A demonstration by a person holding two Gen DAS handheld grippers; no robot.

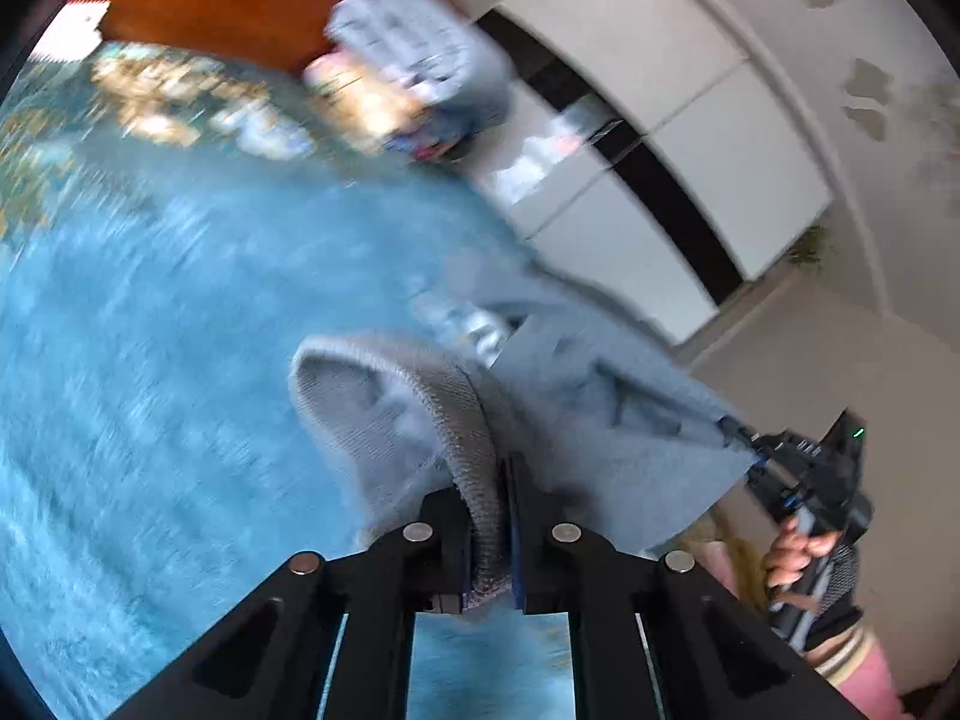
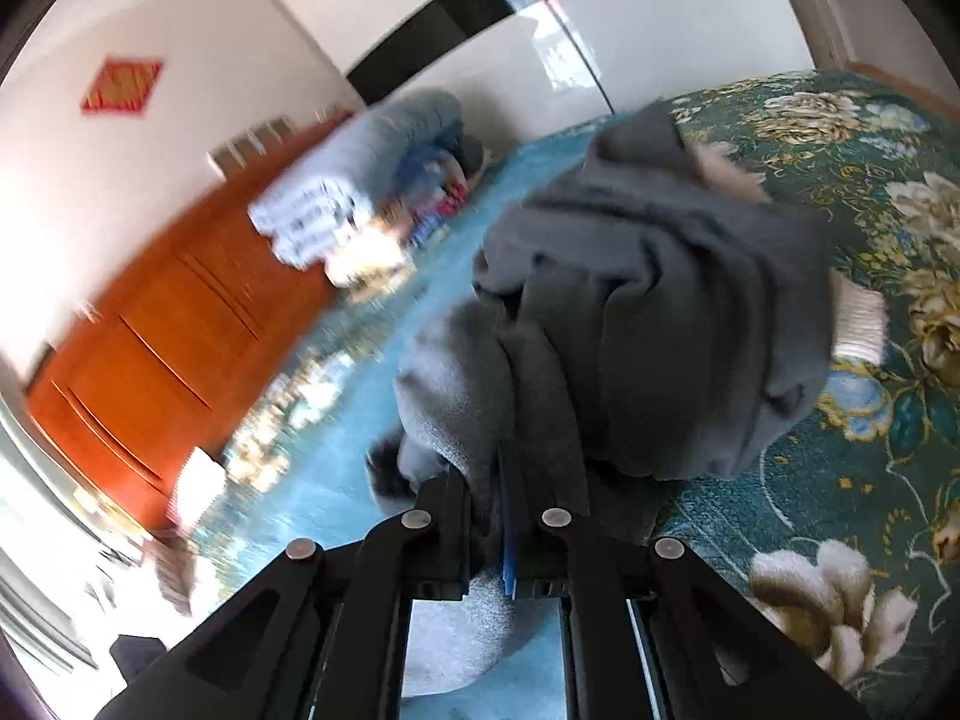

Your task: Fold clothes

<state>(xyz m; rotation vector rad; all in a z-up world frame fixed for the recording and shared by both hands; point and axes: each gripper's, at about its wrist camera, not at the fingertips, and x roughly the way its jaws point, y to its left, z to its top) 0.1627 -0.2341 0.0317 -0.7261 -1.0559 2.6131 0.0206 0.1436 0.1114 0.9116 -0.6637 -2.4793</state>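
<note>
A grey knit garment hangs between both grippers above a blue floral bedspread. My left gripper is shut on its ribbed hem. My right gripper is shut on another part of the same garment, which bunches in thick folds in front of it. The right gripper also shows in the left wrist view, pinching a corner of the cloth, with the person's hand on its handle. The views are blurred by motion.
A stack of folded clothes lies at the far end of the bed, also in the right wrist view. An orange wooden cabinet stands behind it. White wardrobe doors line the wall beside the bed.
</note>
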